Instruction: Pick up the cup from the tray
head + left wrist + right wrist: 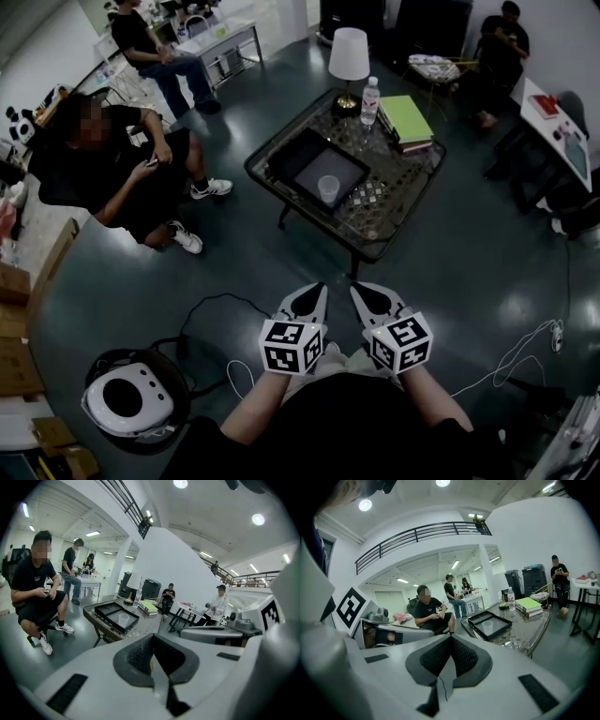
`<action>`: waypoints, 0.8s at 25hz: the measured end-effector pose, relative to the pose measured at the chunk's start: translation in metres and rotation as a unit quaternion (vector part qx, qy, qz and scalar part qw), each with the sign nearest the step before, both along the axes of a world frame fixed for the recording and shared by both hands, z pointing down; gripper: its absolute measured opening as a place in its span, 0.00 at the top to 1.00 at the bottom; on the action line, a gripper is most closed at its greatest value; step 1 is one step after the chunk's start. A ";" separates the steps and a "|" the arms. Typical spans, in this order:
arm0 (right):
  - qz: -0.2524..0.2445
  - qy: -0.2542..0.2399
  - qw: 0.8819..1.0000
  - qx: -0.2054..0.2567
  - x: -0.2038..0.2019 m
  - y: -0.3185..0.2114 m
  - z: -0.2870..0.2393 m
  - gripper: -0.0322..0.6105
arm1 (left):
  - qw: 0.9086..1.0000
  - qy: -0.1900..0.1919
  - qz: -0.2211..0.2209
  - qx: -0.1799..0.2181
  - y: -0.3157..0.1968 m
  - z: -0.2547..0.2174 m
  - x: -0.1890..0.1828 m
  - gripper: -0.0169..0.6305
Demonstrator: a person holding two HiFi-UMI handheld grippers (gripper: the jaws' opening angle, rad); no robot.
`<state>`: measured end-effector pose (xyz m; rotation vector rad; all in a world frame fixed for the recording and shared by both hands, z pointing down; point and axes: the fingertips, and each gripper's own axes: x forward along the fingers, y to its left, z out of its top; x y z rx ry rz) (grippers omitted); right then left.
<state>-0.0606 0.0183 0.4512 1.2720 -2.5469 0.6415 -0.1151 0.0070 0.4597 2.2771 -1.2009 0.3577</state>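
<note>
A clear plastic cup [328, 188] stands upright in a black tray [317, 169] on a glass-topped coffee table [398, 178]. The left gripper view has the cup [123, 619] and tray [115, 613] ahead at left; the right gripper view has the cup [487, 627] in its tray [491, 624] ahead at right. My left gripper [317, 291] and right gripper [358, 291] are side by side over the floor, well short of the table. Both are shut with nothing between their jaws.
On the table stand a white lamp [348, 58], a water bottle [369, 101] and stacked books [406, 121]. A person sits at left [112, 164]; others sit farther back. A helmet-like device [127, 401] and cables lie on the floor at lower left.
</note>
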 end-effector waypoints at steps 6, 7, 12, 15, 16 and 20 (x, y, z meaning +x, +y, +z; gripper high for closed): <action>0.018 0.004 1.000 -0.008 0.013 -0.005 -0.002 0.93 | 1.000 0.002 0.004 -0.006 -0.015 0.004 0.004 0.96; 0.021 0.004 1.000 -0.009 0.017 -0.007 -0.002 0.93 | 1.000 0.002 0.003 -0.007 -0.017 0.005 0.006 0.96; 0.026 -0.001 1.000 -0.013 0.032 -0.031 0.004 0.93 | 1.000 -0.002 -0.004 -0.010 -0.034 0.013 0.016 0.96; 0.023 -0.006 1.000 -0.012 0.035 -0.052 0.008 0.93 | 1.000 -0.004 -0.014 -0.012 -0.050 0.020 0.016 0.96; 0.023 -0.008 1.000 -0.012 0.036 -0.060 0.009 0.93 | 1.000 -0.005 -0.018 -0.013 -0.056 0.023 0.016 0.96; 0.023 -0.006 1.000 -0.010 0.043 -0.096 0.013 0.93 | 0.999 -0.005 -0.029 -0.020 -0.085 0.034 0.017 0.96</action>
